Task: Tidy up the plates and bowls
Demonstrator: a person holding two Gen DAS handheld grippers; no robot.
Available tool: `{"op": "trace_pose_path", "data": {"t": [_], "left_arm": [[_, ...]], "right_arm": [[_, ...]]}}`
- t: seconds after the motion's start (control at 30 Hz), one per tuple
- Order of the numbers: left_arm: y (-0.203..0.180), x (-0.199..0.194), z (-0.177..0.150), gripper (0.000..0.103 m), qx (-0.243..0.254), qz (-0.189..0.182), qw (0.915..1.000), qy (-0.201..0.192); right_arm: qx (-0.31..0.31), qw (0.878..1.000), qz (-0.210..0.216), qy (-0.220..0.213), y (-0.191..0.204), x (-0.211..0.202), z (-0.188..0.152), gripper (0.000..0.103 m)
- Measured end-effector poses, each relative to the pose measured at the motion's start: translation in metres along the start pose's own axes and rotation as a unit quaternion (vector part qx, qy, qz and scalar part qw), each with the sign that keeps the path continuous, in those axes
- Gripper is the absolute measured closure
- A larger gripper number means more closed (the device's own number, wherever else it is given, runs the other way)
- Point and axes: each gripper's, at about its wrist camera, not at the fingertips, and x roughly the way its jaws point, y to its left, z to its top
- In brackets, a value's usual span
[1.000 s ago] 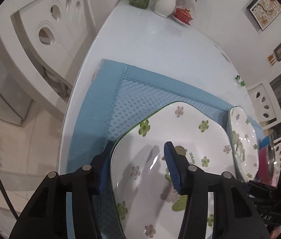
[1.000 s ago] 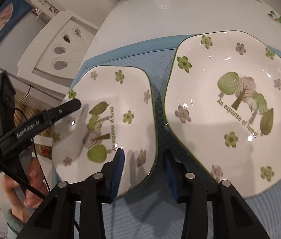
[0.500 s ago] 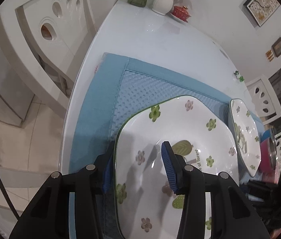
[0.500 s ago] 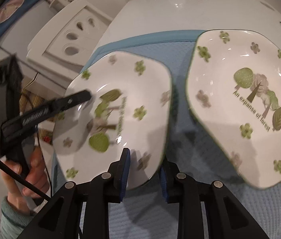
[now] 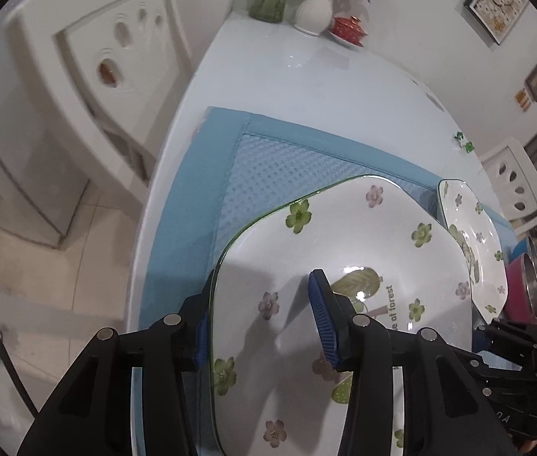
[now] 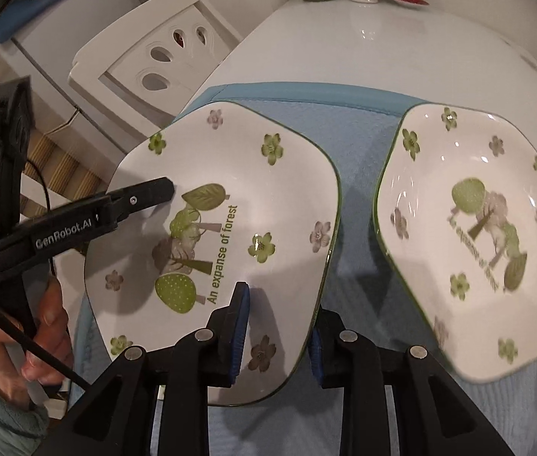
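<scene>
Right wrist view: both grippers pinch one flowered plate.
Right gripper [image 6: 278, 328] has just closed onto the near plate's [image 6: 226, 235] rim; left gripper [image 6: 162, 190] clamps its opposite edge, lifting it off the blue mat [image 6: 356, 144]. Beyond, the second plate [image 6: 474, 235] waits, likely the stacking target.

A white square plate [image 6: 230, 205], printed with green flowers, trees and the words "An expanse of forest", is tilting above a blue mat [image 6: 356, 144], and everything here is placed relative to it. The right gripper [image 6: 276, 326] is clamping the plate's near rim, one blue pad on the printed face and one beneath, its jaws having just been closing, while the left gripper [image 6: 154, 193] is pinching the plate's left edge, with a person's hand [image 6: 44, 338] gripping its handle below. A second matching plate [image 6: 474, 235] is lying on the mat to the right, apart from the first.
</scene>
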Motion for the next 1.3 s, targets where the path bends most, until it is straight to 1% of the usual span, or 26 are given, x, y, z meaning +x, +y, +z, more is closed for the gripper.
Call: {"op": "trace_pose_path", "data": {"t": [0.17,0.3,0.43,0.57,0.7,0.93,1.07,1.17,1.3], "left_arm": [[-0.002,-0.025,-0.019,0.062,-0.029,0.017,0.9995,-0.001],[-0.006,-0.055,-0.035,0.062,-0.053,0.017,0.9984,-0.01],[-0.017,-0.079,-0.054,0.062,-0.06,0.025,0.9978,-0.012],[-0.029,-0.101,-0.076,0.062,-0.073,0.025,0.9969,-0.015],[-0.046,-0.117,-0.099,0.062,-0.069,0.024,0.9972,-0.013],[-0.068,-0.124,-0.137,0.062,-0.073,0.007,0.9973,0.005],[-0.08,-0.122,-0.158,0.062,-0.063,-0.003,0.9977,0.023],[-0.087,-0.118,-0.171,0.062,-0.06,-0.003,0.9976,0.035],[-0.094,-0.113,-0.186,0.062,-0.055,-0.009,0.9971,0.051]], "right_arm": [[0.014,1.0,0.002,0.011,0.008,-0.018,-0.013,0.076],[0.023,1.0,0.009,0.013,0.014,-0.038,-0.025,0.076],[0.017,1.0,0.011,0.021,0.02,-0.059,-0.039,0.076],[0.017,0.999,0.015,0.034,0.021,-0.078,-0.057,0.076],[0.013,0.999,0.011,0.037,0.019,-0.098,-0.081,0.076],[0.015,0.998,-0.005,0.053,0.005,-0.12,-0.122,0.075],[0.027,0.997,-0.003,0.071,-0.009,-0.123,-0.149,0.075],[0.035,0.996,-0.005,0.084,-0.017,-0.123,-0.168,0.074],[0.038,0.995,-0.009,0.095,-0.021,-0.122,-0.184,0.074]]}}
